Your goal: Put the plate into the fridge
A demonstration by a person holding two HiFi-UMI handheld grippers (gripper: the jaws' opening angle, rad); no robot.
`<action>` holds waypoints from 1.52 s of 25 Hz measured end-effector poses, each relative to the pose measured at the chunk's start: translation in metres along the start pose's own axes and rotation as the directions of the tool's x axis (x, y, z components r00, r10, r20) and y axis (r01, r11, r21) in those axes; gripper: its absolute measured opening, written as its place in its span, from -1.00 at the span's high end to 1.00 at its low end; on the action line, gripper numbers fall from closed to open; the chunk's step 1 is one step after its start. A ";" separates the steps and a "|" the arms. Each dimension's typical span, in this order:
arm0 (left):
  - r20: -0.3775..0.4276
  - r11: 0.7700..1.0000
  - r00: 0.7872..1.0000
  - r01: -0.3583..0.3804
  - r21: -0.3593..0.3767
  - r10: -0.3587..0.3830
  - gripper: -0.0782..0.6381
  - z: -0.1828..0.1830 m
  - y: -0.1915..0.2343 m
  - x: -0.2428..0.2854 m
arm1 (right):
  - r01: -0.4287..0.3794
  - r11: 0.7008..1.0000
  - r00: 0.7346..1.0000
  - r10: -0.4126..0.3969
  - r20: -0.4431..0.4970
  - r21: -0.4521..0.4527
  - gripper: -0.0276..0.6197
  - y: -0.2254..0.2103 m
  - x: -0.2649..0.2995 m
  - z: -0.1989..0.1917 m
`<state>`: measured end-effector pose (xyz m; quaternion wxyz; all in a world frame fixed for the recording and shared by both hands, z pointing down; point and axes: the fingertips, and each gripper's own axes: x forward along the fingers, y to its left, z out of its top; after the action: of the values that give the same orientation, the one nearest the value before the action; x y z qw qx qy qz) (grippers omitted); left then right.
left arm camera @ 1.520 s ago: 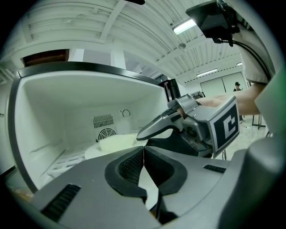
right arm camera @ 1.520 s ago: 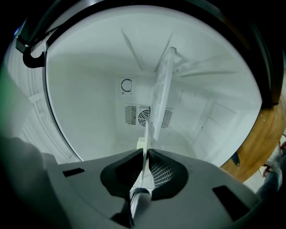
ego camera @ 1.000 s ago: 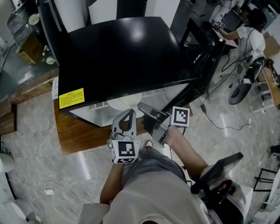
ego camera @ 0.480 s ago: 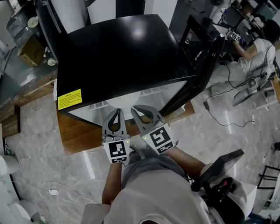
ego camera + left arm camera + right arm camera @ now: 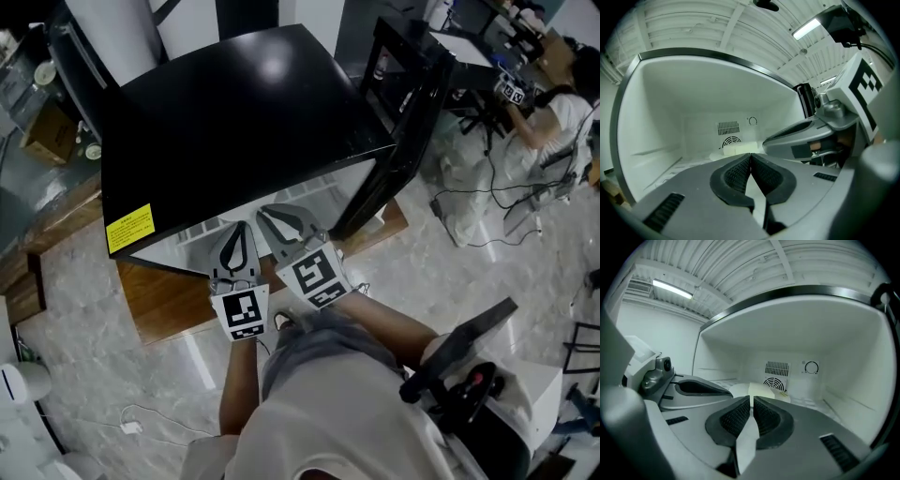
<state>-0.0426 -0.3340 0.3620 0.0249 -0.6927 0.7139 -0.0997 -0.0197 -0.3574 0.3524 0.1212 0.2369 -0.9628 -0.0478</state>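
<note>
A small black fridge (image 5: 234,112) stands open toward me, and its door (image 5: 412,122) is swung out to the right. On its white floor lies a white plate (image 5: 738,390) with a pale block (image 5: 765,391) on it, in front of the round rear vent. The plate (image 5: 723,153) also shows in the left gripper view. My left gripper (image 5: 236,230) and right gripper (image 5: 272,214) are side by side at the fridge mouth, short of the plate. The left gripper's (image 5: 750,155) pads touch. The right gripper's (image 5: 751,399) pads leave only a thin slit. Neither holds anything.
The fridge stands on a wooden board (image 5: 169,300) over a marble floor. A yellow label (image 5: 129,228) is on its front edge. Cables (image 5: 487,234) trail on the floor at the right, near a person at a desk (image 5: 562,112). A black frame (image 5: 459,356) is by my right side.
The right gripper's jaws, spread a second ago, have closed, and it has swung in beside the left gripper. Both grippers now point into the fridge mouth.
</note>
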 end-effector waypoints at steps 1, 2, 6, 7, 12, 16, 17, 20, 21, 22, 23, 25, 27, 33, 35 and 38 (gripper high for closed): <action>0.000 1.000 1.000 0.006 -0.001 -0.006 0.73 0.001 0.000 0.003 | 0.008 1.000 1.000 -0.008 -0.002 0.013 0.80 -0.004 0.002 -0.001; -0.001 1.000 1.000 0.010 -0.001 -0.010 0.73 0.001 0.000 0.006 | 0.016 1.000 1.000 -0.016 -0.004 0.023 0.80 -0.008 0.004 -0.002; 0.003 1.000 1.000 0.021 -0.005 -0.021 0.73 0.001 0.002 0.011 | 0.031 0.999 0.999 -0.031 -0.011 -0.014 0.80 -0.015 0.009 -0.001; 0.010 1.000 1.000 0.020 0.000 -0.020 0.73 0.001 0.002 0.011 | 0.034 0.999 0.999 -0.034 -0.008 -0.032 0.80 -0.015 0.008 -0.001; 0.018 1.000 1.000 0.016 -0.015 -0.016 0.73 0.002 0.002 0.011 | 0.022 1.000 1.000 -0.022 0.008 0.016 0.80 -0.013 0.008 -0.001; 0.025 0.998 1.000 0.019 -0.056 -0.018 0.73 0.005 0.004 0.006 | 0.025 0.997 0.999 -0.028 0.044 0.070 0.80 -0.012 0.000 0.008; 0.031 0.997 0.999 0.017 -0.074 -0.015 0.73 0.007 0.004 0.003 | 0.029 0.996 0.998 -0.034 0.056 0.089 0.80 -0.012 -0.005 0.012; 0.042 0.992 0.999 0.005 -0.123 0.000 0.73 0.016 0.003 -0.009 | 0.030 0.989 0.996 -0.042 0.082 0.146 0.82 -0.012 -0.021 0.021; 0.042 0.990 0.999 0.002 -0.140 0.004 0.73 0.019 0.002 -0.012 | 0.026 0.986 0.995 -0.041 0.088 0.163 0.83 -0.012 -0.027 0.023; 0.044 0.988 0.999 0.001 -0.157 0.006 0.73 0.023 0.001 -0.017 | 0.022 0.984 0.995 -0.039 0.092 0.175 0.84 -0.011 -0.033 0.025; 0.046 0.985 0.999 0.003 -0.172 0.005 0.73 0.025 0.001 -0.021 | 0.019 0.983 0.995 -0.037 0.092 0.183 0.85 -0.011 -0.038 0.026; 0.051 0.981 0.999 0.014 -0.195 -0.004 0.73 0.029 -0.002 -0.028 | 0.021 0.981 0.996 -0.038 0.083 0.193 0.86 -0.012 -0.048 0.025; 0.051 0.978 0.999 0.020 -0.207 -0.009 0.73 0.029 -0.004 -0.035 | 0.027 0.979 0.997 -0.042 0.070 0.202 0.86 -0.015 -0.059 0.021; 0.065 0.976 0.998 0.041 -0.214 -0.028 0.73 0.035 -0.009 -0.042 | 0.081 0.980 0.994 -0.092 0.055 0.183 0.86 -0.026 -0.082 0.011; 0.065 0.974 0.997 0.065 -0.216 -0.052 0.73 0.035 -0.014 -0.047 | 0.104 0.977 0.993 -0.113 0.041 0.187 0.86 -0.025 -0.088 0.008; 0.068 0.972 0.995 0.086 -0.218 -0.073 0.73 0.033 -0.022 -0.055 | 0.117 0.975 0.991 -0.127 0.037 0.188 0.86 -0.020 -0.098 0.006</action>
<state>-0.0127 -0.2832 0.3279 -0.0350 -0.7218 0.6912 0.0001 0.0720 -0.3287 0.3228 0.0719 0.3046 -0.9493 0.0288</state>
